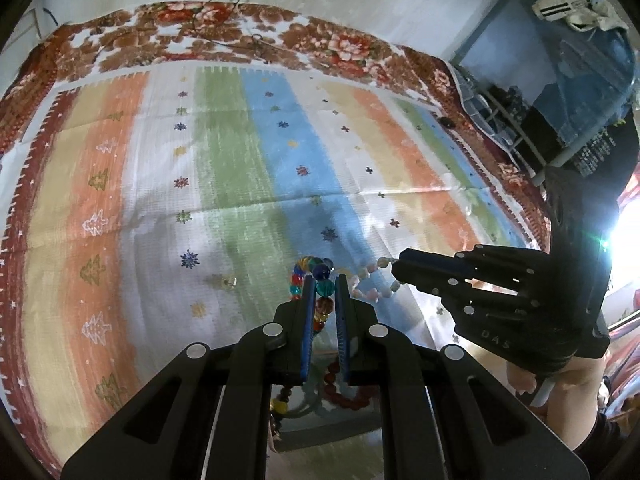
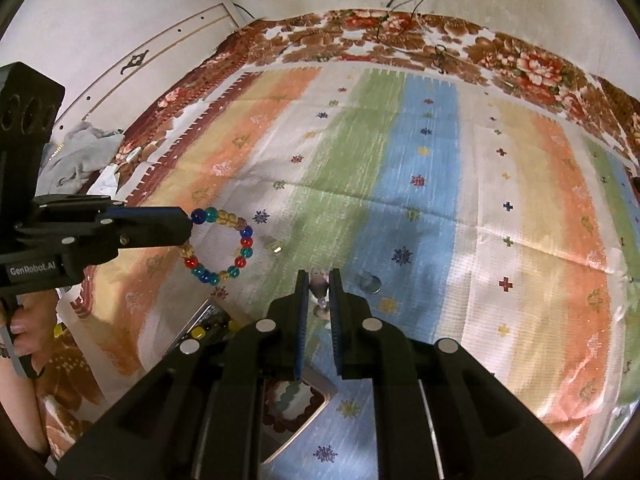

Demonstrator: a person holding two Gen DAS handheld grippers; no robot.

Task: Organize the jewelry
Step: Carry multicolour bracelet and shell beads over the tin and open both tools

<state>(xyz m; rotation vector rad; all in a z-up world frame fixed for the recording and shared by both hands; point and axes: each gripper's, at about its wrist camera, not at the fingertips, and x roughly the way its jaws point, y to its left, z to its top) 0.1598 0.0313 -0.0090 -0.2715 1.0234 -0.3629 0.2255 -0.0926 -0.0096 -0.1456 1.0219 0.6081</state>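
My left gripper [image 1: 325, 280] is shut on a bracelet of multicoloured glass beads [image 1: 323, 287], which hangs as a ring from its tip in the right wrist view [image 2: 218, 246]. My right gripper [image 2: 319, 278] is shut on a pale pink and white bead bracelet [image 2: 318, 284]; in the left wrist view that bracelet [image 1: 370, 280] hangs from the right gripper's tip [image 1: 396, 270]. Both are held above a striped cloth [image 1: 224, 168]. A tray [image 2: 320, 386] below holds a brown bead bracelet [image 2: 288, 420] and other beads [image 1: 348, 398].
A small clear earring or stud [image 2: 275, 246] lies on the cloth, also in the left wrist view [image 1: 230, 281]. A round clear disc [image 2: 370, 283] lies near the right gripper. Floral blanket [image 2: 400, 36] borders the cloth. Grey clothes [image 2: 80, 156] lie far left.
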